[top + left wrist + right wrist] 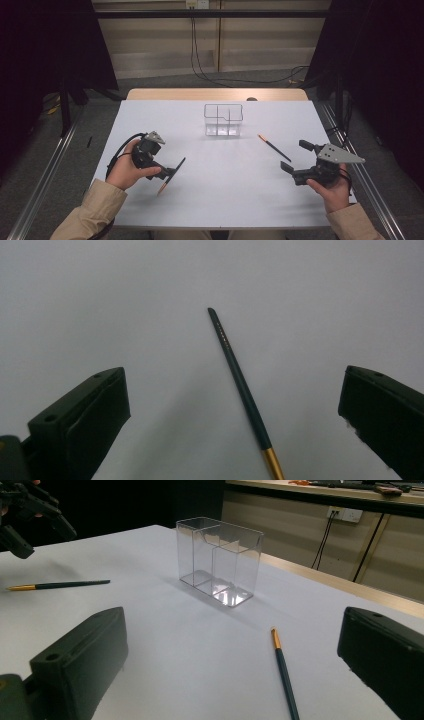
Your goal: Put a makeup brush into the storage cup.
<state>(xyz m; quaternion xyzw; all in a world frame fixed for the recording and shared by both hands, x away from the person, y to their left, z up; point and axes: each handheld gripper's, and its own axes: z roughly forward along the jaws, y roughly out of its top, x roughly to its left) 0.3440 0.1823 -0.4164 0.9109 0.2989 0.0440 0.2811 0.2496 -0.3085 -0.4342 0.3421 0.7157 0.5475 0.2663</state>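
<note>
Left tool (pixel 176 169) sits nearest the camera w/ jaws spread wide, nothing clamped. Its pencil (pixel 240 385) lies flat on the table (pixel 225 200) between the jaws, dark shaft running away from the lens, gold end toward it; in the high view that pencil (pixel 171 176) lies near and left of the clear organizer (pixel 223 120).

Right tool (pixel 292 160) also released, jaws apart, hovering near and right of the organizer. Second pencil (pixel 284 672) lies on the table between its jaws, in front of the organizer (pixel 220 560), not touching it.

Risks, as I judge them:
- Thin round shaft flat on a smooth top: if jaws close off-centre or too high, pencil prob rolls or skids out instead of being pinched.
- Jaw tips pressing into the table before closing could flick the pencil sideways.
- Grabbing near one end means it may droop or pivot in the grip, making it awkward to drop upright into a compartment.
- Organizer is light-looking, clear plastic; a bump from either tool or a pencil tip catching the rim could tip or shove it.

Organizer: upright, several compartments divided by clear walls, all look empty.
</note>
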